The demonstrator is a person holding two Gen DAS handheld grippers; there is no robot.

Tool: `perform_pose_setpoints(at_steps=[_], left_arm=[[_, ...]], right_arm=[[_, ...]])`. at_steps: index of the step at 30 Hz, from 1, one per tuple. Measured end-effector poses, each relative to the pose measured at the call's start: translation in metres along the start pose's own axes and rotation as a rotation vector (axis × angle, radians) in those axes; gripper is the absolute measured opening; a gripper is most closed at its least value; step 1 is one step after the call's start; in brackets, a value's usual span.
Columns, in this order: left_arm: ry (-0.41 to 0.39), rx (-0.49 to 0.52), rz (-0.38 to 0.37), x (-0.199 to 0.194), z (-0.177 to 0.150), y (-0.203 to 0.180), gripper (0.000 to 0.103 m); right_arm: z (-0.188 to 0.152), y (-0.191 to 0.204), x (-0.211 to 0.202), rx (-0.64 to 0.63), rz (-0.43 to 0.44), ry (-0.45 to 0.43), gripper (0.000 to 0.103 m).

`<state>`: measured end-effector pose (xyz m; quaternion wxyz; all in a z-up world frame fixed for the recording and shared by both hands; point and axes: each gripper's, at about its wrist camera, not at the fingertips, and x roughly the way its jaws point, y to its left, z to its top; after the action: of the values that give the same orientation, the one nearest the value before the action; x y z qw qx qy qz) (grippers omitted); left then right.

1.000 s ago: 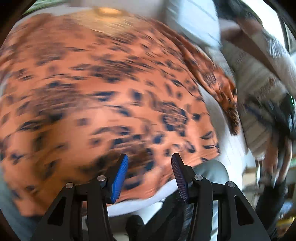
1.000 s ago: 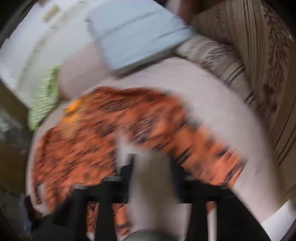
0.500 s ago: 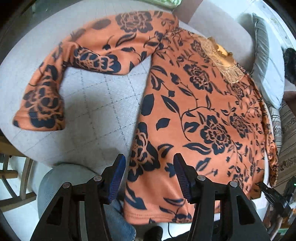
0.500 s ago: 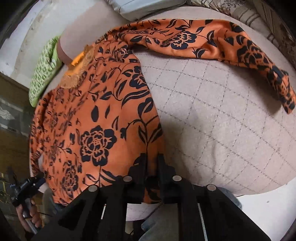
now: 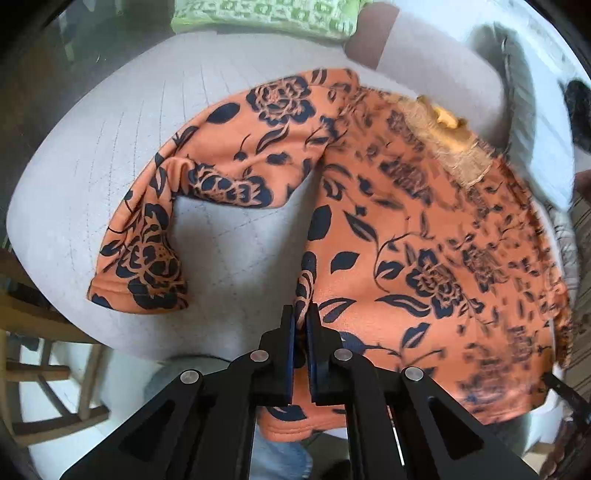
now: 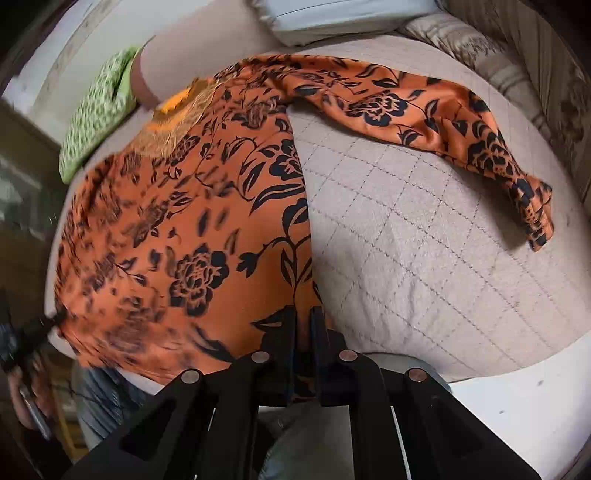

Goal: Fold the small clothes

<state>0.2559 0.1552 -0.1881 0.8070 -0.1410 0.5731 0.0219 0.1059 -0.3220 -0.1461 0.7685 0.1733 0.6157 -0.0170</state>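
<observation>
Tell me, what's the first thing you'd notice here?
The bright orange top with dark flowers, spread flat over the pale quilted cushion, sleeves thrown out to both sides. Each gripper's jaws pinch it near the hem: the left gripper on one side edge, the right gripper on the other.

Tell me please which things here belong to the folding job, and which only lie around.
Belong to the job:
orange floral top
left gripper, shut on its side edge
right gripper, shut on the opposite edge

Only lying around:
green patterned cushion
pale blue pillow
quilted bedcover
</observation>
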Motion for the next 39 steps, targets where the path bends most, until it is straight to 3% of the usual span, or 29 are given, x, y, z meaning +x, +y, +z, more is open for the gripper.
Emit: perform_pose_setpoints(at_steps=[4,5,6,7,8,10,15,19,20,23,25,28,29,30,31,33,35,39], left_arm=[[0.072,0.076,-0.004,0.018,-0.007,-0.024,0.009],[0.077,0.123,0.007,0.017,-0.012,-0.035,0.016],[0.074,0.152,0.022,0.014,-0.015,-0.043,0.03],[0.063,0.179,0.039,0.008,-0.02,-0.051,0.036],[0.048,0.2,0.043,-0.001,-0.026,-0.058,0.041],[0.023,0.249,0.026,-0.019,-0.036,-0.072,0.041],[-0.061,0.338,-0.171,-0.07,-0.057,-0.118,0.052],[-0.031,0.363,-0.317,-0.073,-0.059,-0.159,0.052],[-0.019,0.372,-0.346,-0.069,-0.061,-0.169,0.052],[0.014,0.381,-0.393,-0.058,-0.056,-0.19,0.052],[0.052,0.397,-0.428,-0.046,-0.058,-0.207,0.052],[0.093,0.405,-0.455,-0.027,-0.058,-0.22,0.052],[0.102,0.405,-0.454,-0.022,-0.057,-0.226,0.052],[0.105,0.404,-0.454,-0.02,-0.056,-0.226,0.052],[0.104,0.403,-0.458,-0.02,-0.055,-0.225,0.052],[0.09,0.384,-0.474,-0.023,-0.053,-0.22,0.052],[0.074,0.353,-0.486,-0.032,-0.05,-0.21,0.052],[0.06,0.273,-0.521,-0.036,-0.042,-0.186,0.052]], right_arm=[[0.001,-0.009,0.043,0.014,-0.048,0.113,0.013],[0.002,-0.014,0.041,0.039,-0.021,0.11,0.016],[0.002,-0.02,0.03,0.066,0.024,0.079,0.017],[0.002,-0.024,0.018,0.078,0.052,0.044,0.028],[0.002,-0.03,0.004,0.087,0.078,0.003,0.047],[0.004,-0.048,-0.028,0.106,0.101,-0.104,0.061],[0.023,-0.128,-0.063,0.271,0.101,-0.254,0.062],[0.042,-0.21,-0.062,0.492,-0.037,-0.301,0.063],[0.045,-0.226,-0.061,0.534,-0.072,-0.297,0.063],[0.049,-0.256,-0.047,0.637,-0.033,-0.281,0.06],[0.054,-0.26,-0.025,0.658,0.031,-0.216,0.058],[0.056,-0.25,-0.002,0.652,0.033,-0.189,0.051],[0.058,-0.246,-0.002,0.638,-0.021,-0.199,0.023],[0.06,-0.241,-0.006,0.624,-0.082,-0.19,0.005],[0.061,-0.238,-0.011,0.63,-0.056,-0.194,0.005],[0.055,-0.229,-0.04,0.634,-0.005,-0.264,0.005],[0.056,-0.196,-0.078,0.532,-0.057,-0.364,0.004],[0.052,-0.1,-0.143,0.291,-0.015,-0.517,0.004]])
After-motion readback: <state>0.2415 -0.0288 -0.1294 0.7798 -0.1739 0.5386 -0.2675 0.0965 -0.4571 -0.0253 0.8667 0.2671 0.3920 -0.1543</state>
